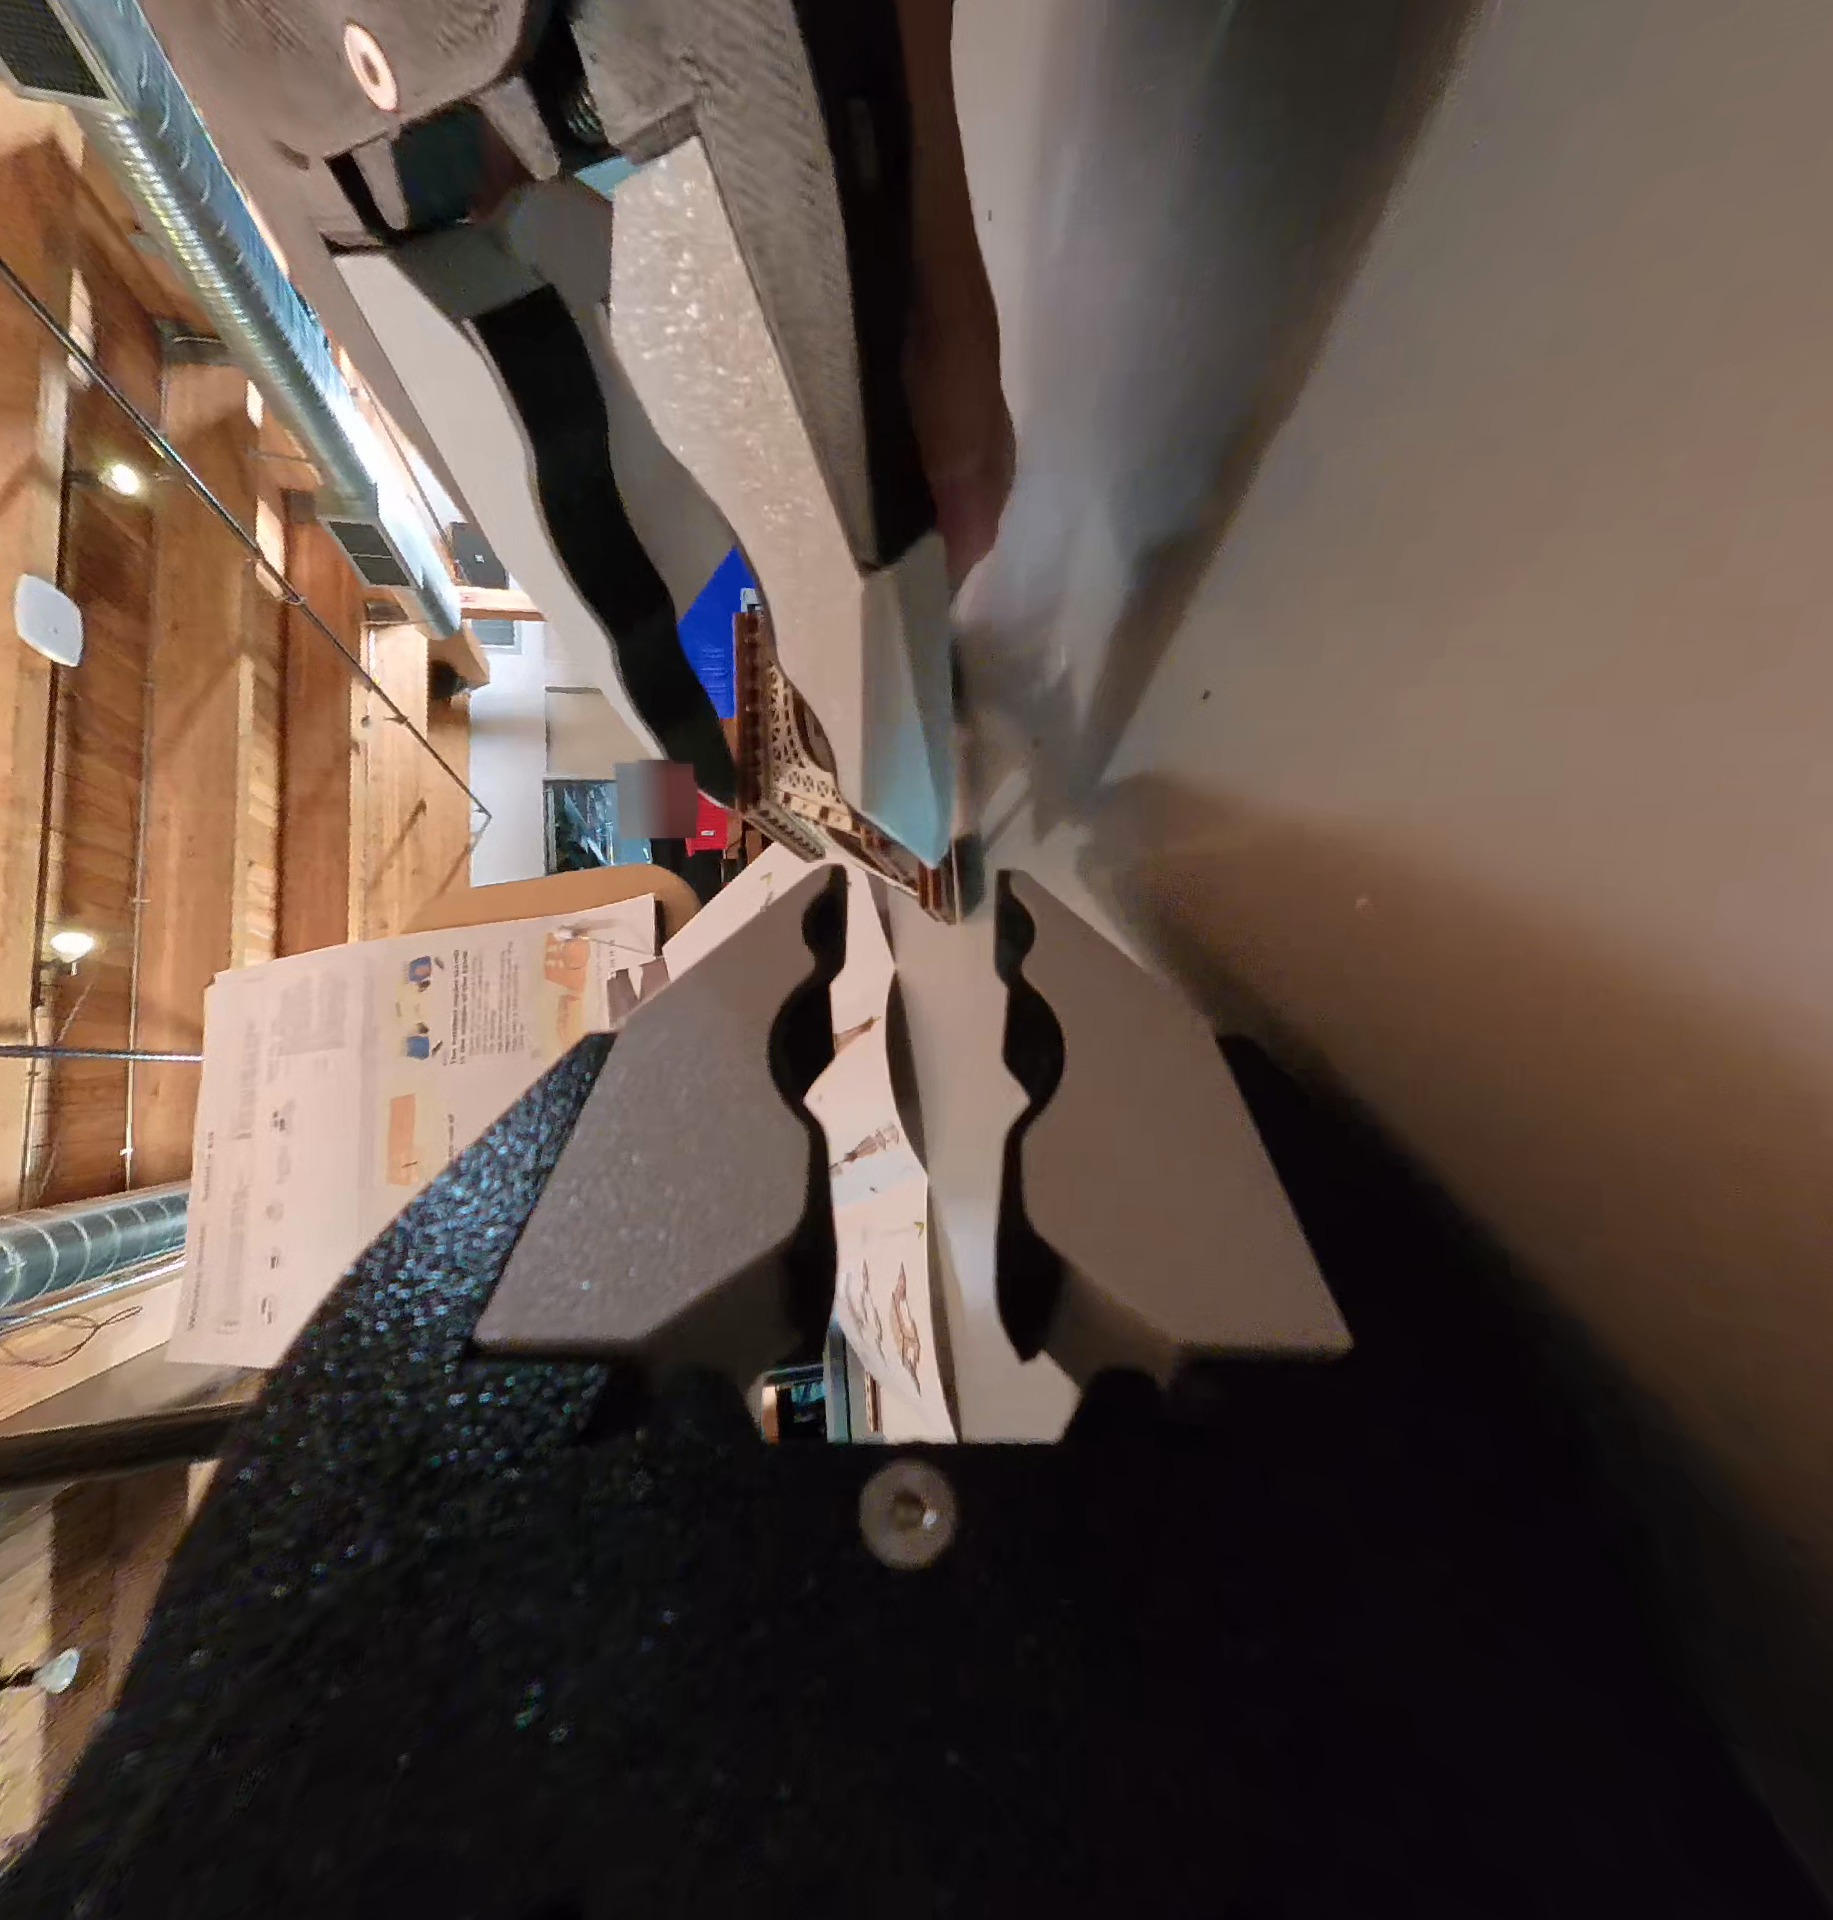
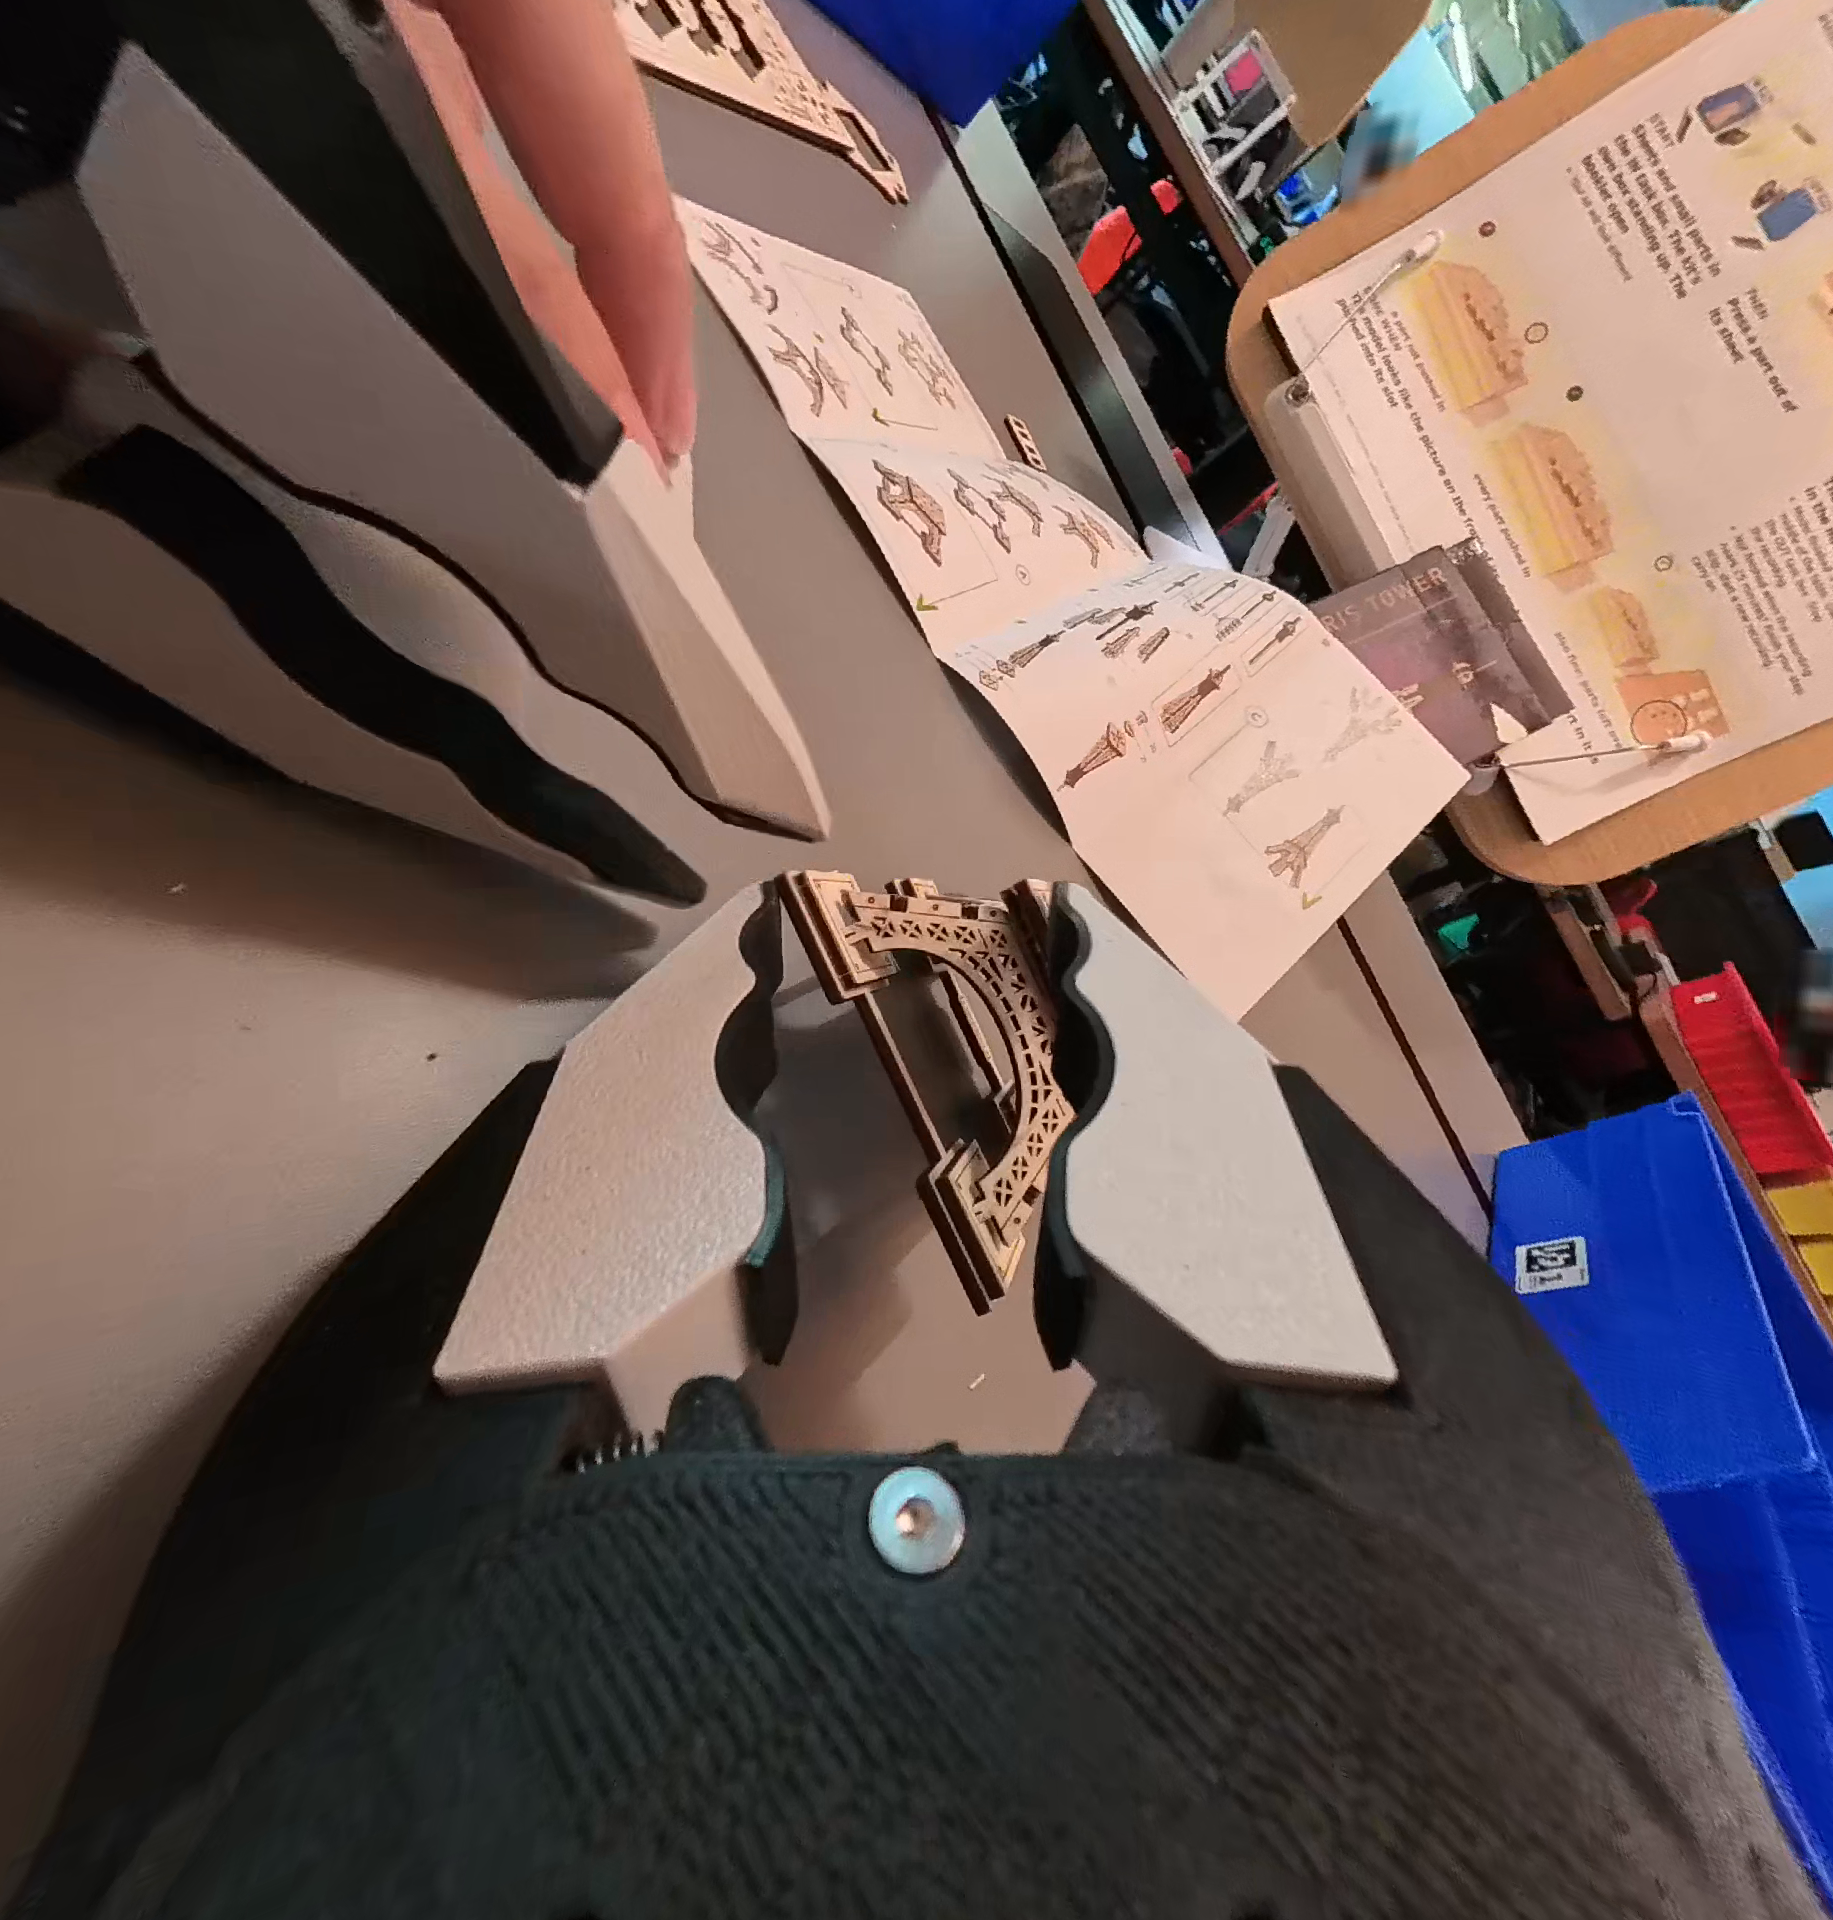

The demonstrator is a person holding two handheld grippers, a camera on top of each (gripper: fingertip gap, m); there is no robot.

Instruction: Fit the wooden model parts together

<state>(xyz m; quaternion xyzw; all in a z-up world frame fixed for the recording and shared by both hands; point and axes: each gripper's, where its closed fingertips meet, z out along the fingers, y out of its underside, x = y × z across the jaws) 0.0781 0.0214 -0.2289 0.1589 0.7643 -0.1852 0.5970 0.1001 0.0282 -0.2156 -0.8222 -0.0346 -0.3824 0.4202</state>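
Ahead of my tool I see an unfolded instruction leaflet [image 2: 1047, 582] lying on the grey table [image 2: 268, 1039]. Beyond it, to the right, stands a clipboard with a printed sheet [image 2: 1618, 416]; blue bins [image 2: 1670, 1299] sit nearer right.

Left gripper [image 1: 922, 894] jaws parted, nothing between them. Just beyond the jaw tips: small brown wooden piece [image 1: 941, 891], lying at the table [image 1: 1514, 623] surface. The right gripper [image 1: 839, 748] reaches in from ahead, gripping a latticed wooden arch section [image 1: 792, 743]; its fingertip [image 1: 907, 717] ends near the small piece. Folded instruction sheet [image 1: 870, 1143] lies behind the gap. Printed page on a board [image 1: 392, 1091] beside the outer jaw.
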